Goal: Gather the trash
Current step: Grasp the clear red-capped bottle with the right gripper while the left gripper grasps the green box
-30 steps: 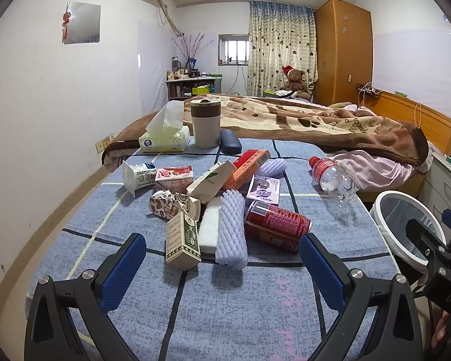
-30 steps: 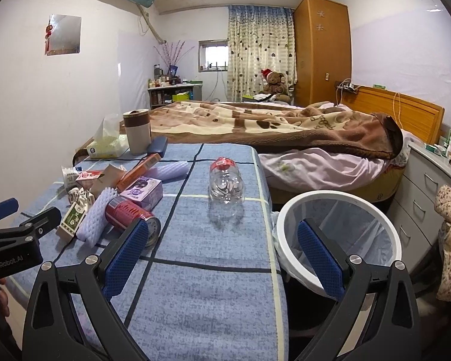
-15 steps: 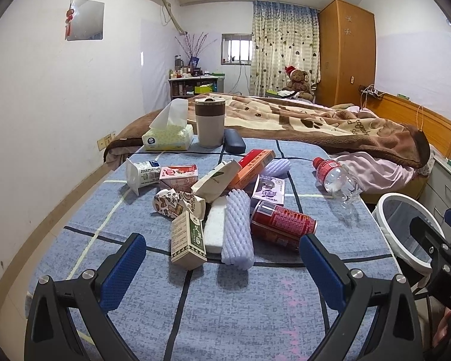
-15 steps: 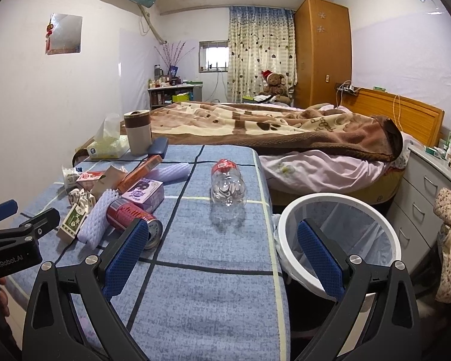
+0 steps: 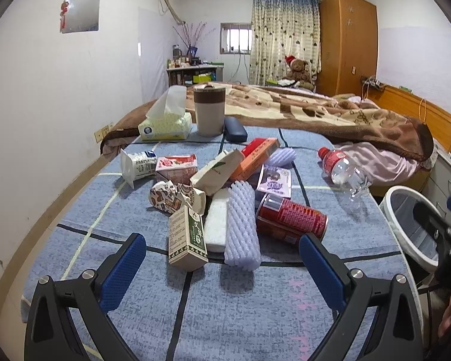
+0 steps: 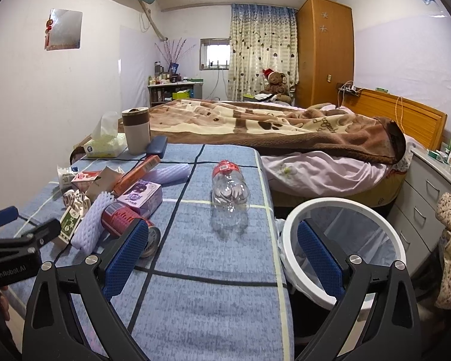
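Lying on the blue checked cloth (image 5: 240,307) are two foam fruit nets (image 5: 242,222), one red can (image 5: 291,218) and one clear bottle (image 6: 230,189). One white-rimmed bin (image 6: 342,207) stands beside. The left gripper (image 5: 222,266) and right gripper (image 6: 222,251) both gape wide, empty.

Soft daylight, sharp focus, fisheye-bent dark edges.
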Demonstrator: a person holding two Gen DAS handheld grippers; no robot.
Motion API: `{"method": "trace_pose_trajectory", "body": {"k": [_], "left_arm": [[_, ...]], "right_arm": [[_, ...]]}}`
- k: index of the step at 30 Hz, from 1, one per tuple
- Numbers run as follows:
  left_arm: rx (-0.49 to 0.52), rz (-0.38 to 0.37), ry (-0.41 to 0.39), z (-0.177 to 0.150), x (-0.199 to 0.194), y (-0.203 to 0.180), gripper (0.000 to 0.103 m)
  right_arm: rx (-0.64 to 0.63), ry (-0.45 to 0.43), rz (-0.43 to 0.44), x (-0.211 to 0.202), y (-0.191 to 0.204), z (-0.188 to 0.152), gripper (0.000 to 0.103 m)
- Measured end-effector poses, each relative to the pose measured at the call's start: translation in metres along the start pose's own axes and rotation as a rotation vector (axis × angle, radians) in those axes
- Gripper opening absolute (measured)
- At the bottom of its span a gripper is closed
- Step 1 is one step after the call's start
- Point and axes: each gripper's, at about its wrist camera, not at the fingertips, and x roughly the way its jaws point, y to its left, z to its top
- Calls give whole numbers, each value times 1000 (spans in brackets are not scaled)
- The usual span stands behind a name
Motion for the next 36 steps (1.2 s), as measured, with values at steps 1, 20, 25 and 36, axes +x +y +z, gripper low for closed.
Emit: {"method": "trace_pose_trajectory", "body": {"k": [1,20,25,36], "left_arm": [[4,-1,6,0,3,0,103],[-52,-98,176,11,81,21,75],[-46,-148,178,19,82,18,75],[-37,-113,192,17,87,27,75]], "right_arm": [[-3,2,3,6,-1,4,101],[4,189,100,120,-19,36,82],[5,256,116,139,-20,37,69],[10,322,148,164,-22,38,66]]}}
